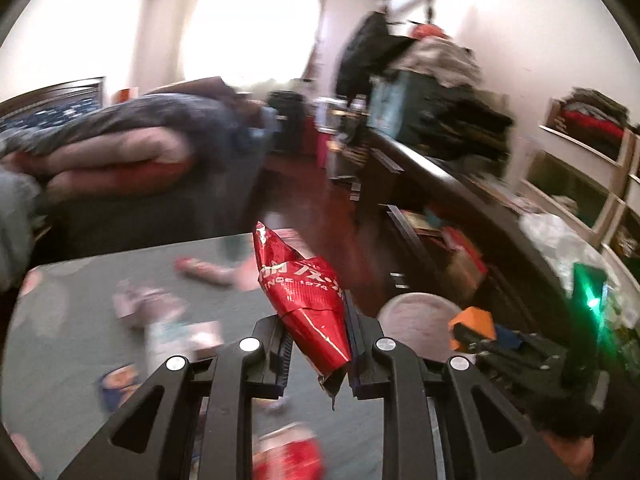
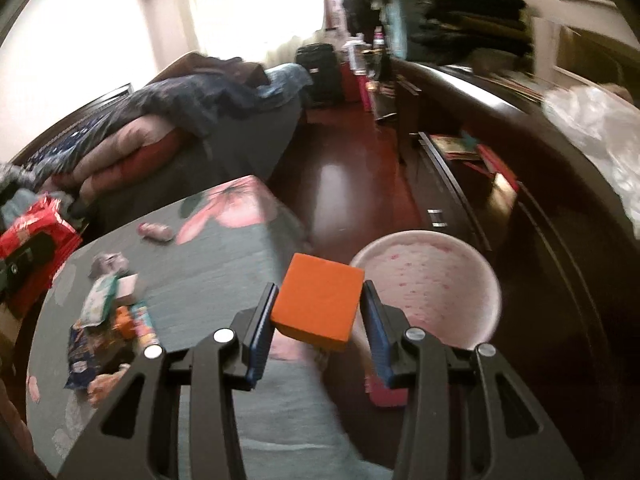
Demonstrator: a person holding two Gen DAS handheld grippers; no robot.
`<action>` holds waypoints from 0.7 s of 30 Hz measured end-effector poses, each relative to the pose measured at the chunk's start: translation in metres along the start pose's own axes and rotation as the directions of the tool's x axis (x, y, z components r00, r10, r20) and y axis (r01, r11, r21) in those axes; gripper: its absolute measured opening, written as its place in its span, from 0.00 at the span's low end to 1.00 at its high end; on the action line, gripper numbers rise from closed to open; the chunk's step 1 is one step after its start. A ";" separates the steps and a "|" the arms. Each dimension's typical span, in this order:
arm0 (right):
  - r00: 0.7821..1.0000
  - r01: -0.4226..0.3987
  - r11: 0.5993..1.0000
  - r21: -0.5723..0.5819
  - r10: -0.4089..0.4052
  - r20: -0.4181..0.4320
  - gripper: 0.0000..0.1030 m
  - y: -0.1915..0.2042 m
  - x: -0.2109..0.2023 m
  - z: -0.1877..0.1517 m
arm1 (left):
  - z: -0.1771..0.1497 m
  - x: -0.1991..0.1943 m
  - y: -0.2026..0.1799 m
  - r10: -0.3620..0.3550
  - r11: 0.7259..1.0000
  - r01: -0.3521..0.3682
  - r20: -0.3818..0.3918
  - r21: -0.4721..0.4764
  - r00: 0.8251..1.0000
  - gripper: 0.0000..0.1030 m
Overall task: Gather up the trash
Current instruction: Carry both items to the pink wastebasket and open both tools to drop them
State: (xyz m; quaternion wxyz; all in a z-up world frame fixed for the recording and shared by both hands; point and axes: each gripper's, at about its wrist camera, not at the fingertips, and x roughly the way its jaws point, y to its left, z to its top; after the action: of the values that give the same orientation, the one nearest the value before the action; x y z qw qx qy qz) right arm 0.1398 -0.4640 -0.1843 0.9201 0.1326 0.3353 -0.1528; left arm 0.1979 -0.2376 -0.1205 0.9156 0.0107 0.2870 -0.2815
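Red foil caught the light between the left gripper's [image 1: 316,344] fingers [image 1: 280,350] — a crumpled red wrapper [image 1: 308,296] with white lettering, pinched near its lower end and rising up and away past the fingertips, its torn tail hanging just below the pads. Ahead of and beneath those fingers lay a grey-green table [image 1: 80,292], strewn with blurred litter: a pinkish scrap [image 1: 204,270] far ahead to the left and pale packets [image 1: 168,320] nearer, left of the fingers. A second red wrapper [image 1: 290,456] lay below the gripper, close to the camera. To the right of the fingers stood a pale pink bin [image 1: 412,312].

The right gripper [image 2: 318,312] was clamped on an orange block [image 2: 318,300], one pad against each side, the block tilted slightly and held above the table's edge. Just right of and beyond its fingers [image 2: 262,320] sat the bin [image 2: 432,280], its mouth open upward and its inside speckled pink. Left of the fingers, on the table [image 2: 224,280], lay a heap of wrappers [image 2: 108,320] — white, blue and orange packets touching one another — and, farther ahead, the pinkish scrap [image 2: 154,232]. At the far left edge the other gripper showed, with the red wrapper [image 2: 36,224] in it. Beyond the fingertips stretched a dark reddish floor [image 2: 340,184], with a bed [image 2: 160,120] ahead to the left and a dark dresser [image 2: 520,160] to the right.
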 end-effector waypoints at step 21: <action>0.990 0.083 0.984 0.158 -0.063 -0.127 0.54 -0.132 0.128 -0.010 | 0.004 0.217 -0.145 -0.221 0.971 0.237 -0.312 0.013 0.924 0.56</action>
State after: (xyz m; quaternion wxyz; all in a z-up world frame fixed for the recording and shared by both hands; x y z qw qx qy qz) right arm 0.1784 -0.6065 -0.2940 0.8778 0.2042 0.3819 -0.2050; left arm 0.2715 -0.4707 -0.2117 0.8197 0.0440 0.4187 -0.3885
